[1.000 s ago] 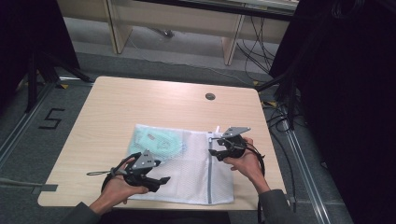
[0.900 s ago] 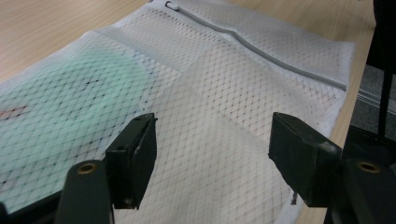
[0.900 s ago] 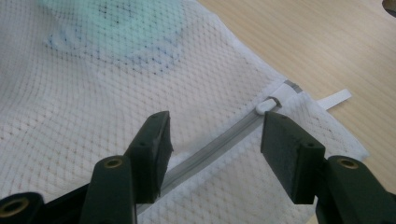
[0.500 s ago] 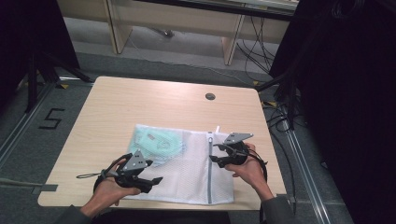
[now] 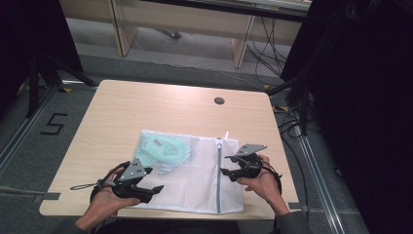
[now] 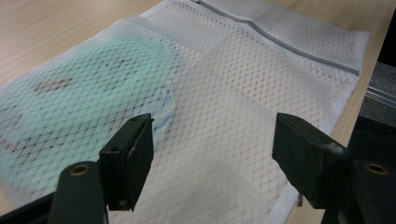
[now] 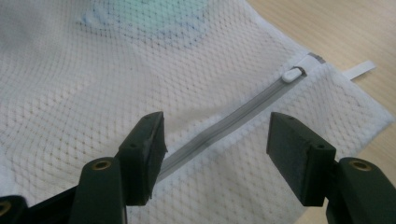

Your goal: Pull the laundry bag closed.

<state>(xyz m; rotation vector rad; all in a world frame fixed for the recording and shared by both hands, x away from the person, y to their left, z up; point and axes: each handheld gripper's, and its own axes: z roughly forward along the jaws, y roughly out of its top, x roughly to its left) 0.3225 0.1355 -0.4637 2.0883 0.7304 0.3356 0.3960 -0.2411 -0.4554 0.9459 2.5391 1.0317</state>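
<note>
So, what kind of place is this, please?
Probably a lab or recording room, not a home. A bare wooden table stands among dark curtains, loose cables lie on the floor, and a taped number 5 marks the station.

Item one: you are looking at a single legible mark, the numeral "5" point(image 5: 52, 124), which is showing in dark tape or paint on the grey floor point(image 5: 29, 161) to the left of the table point(image 5: 160, 105), level with its middle. Nothing is reading as text on the table or on anything lying on it; no label or brand is making itself out there.
</note>
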